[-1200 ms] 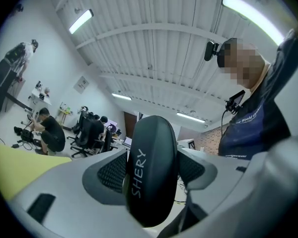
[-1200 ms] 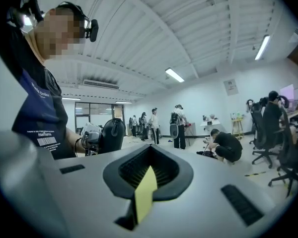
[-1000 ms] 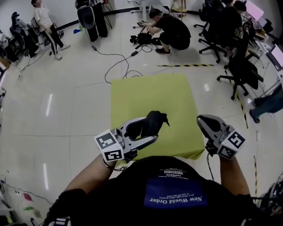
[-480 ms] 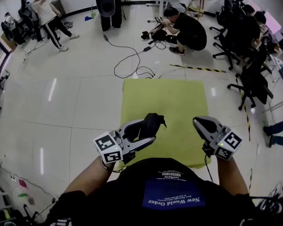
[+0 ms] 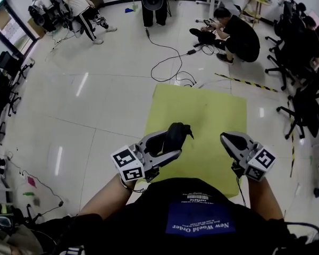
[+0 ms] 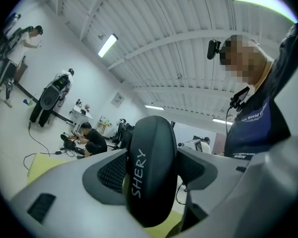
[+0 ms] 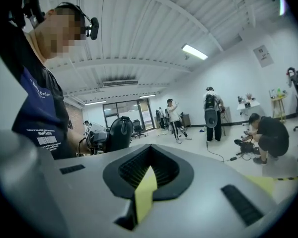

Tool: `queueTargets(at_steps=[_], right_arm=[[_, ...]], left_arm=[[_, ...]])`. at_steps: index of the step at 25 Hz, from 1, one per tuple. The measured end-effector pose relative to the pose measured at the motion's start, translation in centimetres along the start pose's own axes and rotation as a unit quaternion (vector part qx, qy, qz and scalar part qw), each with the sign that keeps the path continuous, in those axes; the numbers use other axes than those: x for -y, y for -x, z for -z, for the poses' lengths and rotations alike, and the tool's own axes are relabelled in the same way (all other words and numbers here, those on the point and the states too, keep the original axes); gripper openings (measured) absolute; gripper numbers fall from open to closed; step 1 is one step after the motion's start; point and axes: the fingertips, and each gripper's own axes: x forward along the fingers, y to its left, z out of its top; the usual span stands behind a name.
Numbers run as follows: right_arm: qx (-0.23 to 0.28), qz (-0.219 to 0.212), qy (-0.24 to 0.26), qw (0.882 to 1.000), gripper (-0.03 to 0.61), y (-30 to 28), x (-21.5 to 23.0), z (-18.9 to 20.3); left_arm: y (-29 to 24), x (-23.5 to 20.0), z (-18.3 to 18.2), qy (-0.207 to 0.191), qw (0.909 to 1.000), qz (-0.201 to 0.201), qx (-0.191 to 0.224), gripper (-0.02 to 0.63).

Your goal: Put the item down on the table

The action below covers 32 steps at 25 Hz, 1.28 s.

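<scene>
A black rounded item point(image 6: 148, 157) with white print reading "SHERY" sits squeezed between the grey pads of my left gripper point(image 5: 167, 142), which is shut on it. In the head view the black item point(image 5: 177, 135) hangs above the near part of the yellow-green table point(image 5: 207, 110), not touching it. My right gripper point(image 5: 229, 141) is held over the table's near right side, its jaws together and nothing in them. In the right gripper view the pads point(image 7: 164, 170) meet, with only a thin yellow sliver showing between them. The left gripper with the black item point(image 7: 118, 132) shows there at the left.
A person in black point(image 5: 239, 33) crouches on the floor beyond the table beside a cable point(image 5: 170, 62). Another person point(image 5: 80, 1) stands at the far left. Office chairs point(image 5: 303, 89) line the right side. Striped tape point(image 5: 244, 81) lies past the table's far right corner.
The head view has swung left, so the table now sits further right in the picture. Both grippers keep the same pose, the left still holding the black item above the table.
</scene>
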Motion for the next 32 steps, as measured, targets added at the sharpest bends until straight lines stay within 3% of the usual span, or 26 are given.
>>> queueTargets(at_steps=[7,11,17,23,27,29,32], right_arm=[[0.001,-0.002,0.037,0.999,-0.012,0.4,1.0,-1.5],[0.014,0.005,0.019,1.000,-0.012,-0.4,1.3,-3.3],[0.012,0.008,0.018,1.000,-0.012,-1.5,3.9,-1.7],[-0.006,0.023,0.020,1.000,-0.012,-2.2,8.7,3.5],[-0.013,0.037,-0.012,0.999,-0.012,-2.8,11.1,7.2],[-0.019,0.038,-0.003,0.999,-0.013,-3.1,12.4,9.3],[-0.019,0.039,-0.031,0.999,-0.013,-4.0,13.2,11.1]], left_arm=[[0.6,-1.1,-1.9,-0.019,0.9996,-0.018,0.008,0.316],[0.4,-3.4,-2.6,-0.049,0.9984,-0.027,-0.012,0.316],[-1.6,-8.7,-1.6,-0.091,0.9917,-0.053,-0.073,0.316],[-4.3,-16.9,4.3,-0.112,0.9782,-0.083,-0.154,0.316],[-5.5,-22.0,10.3,-0.129,0.9569,-0.111,-0.235,0.316],[-5.8,-24.9,13.2,-0.151,0.9362,-0.131,-0.289,0.316],[-6.3,-28.3,17.2,-0.198,0.8957,-0.152,-0.368,0.316]])
